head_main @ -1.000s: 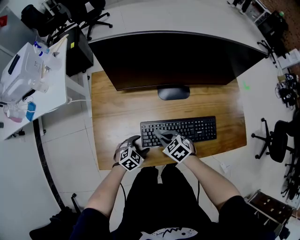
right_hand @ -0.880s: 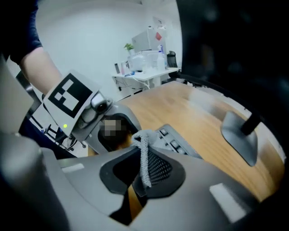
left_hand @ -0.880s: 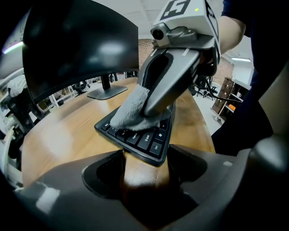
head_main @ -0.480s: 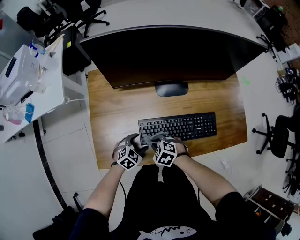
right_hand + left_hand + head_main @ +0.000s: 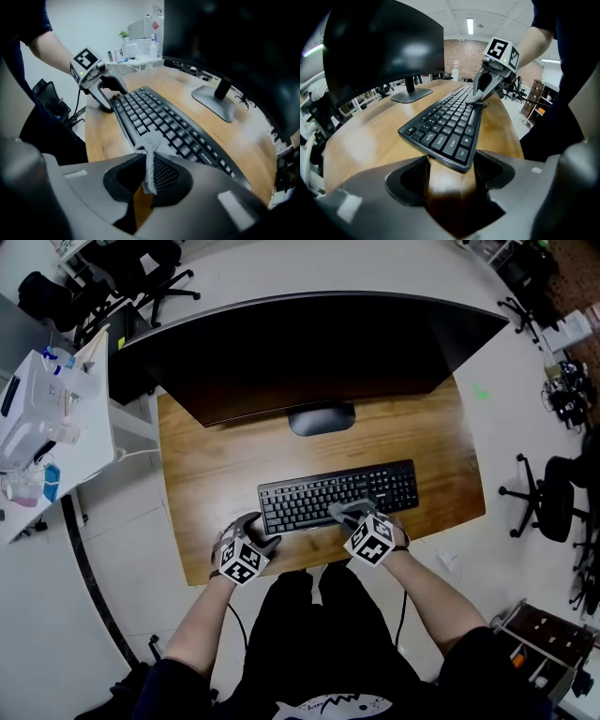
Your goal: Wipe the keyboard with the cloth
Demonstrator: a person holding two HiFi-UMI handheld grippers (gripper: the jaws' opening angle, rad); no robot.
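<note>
**Inspector:** How is the cloth (image 5: 150, 161) recorded?

**Assessor:** It is noted as grey, with a coarse woven texture, and bunched into a narrow strip. It is pinched between the closed jaws of the right gripper (image 5: 351, 516). Its free end is laid on the keys toward the right half of the keyboard (image 5: 323, 495).

**Inspector:** And the keyboard?

**Assessor:** It is recorded as black and full-width, with a number block at its right end. It is laid flat along the front part of the wooden desk (image 5: 211, 465), just in front of the monitor stand (image 5: 322, 418).

**Inspector:** What is entered for the left gripper (image 5: 451, 174)?

**Assessor:** Its jaws are held apart at the desk's front edge. The keyboard's near left corner is seen right at the gap, with bare wood showing between the jaws. Contact with the keyboard cannot be confirmed.

**Inspector:** The counts?

**Assessor:** One cloth, one keyboard, one desk and one dark curved monitor (image 5: 309, 352) are counted. Two grippers are counted, each carrying one marker cube.
</note>
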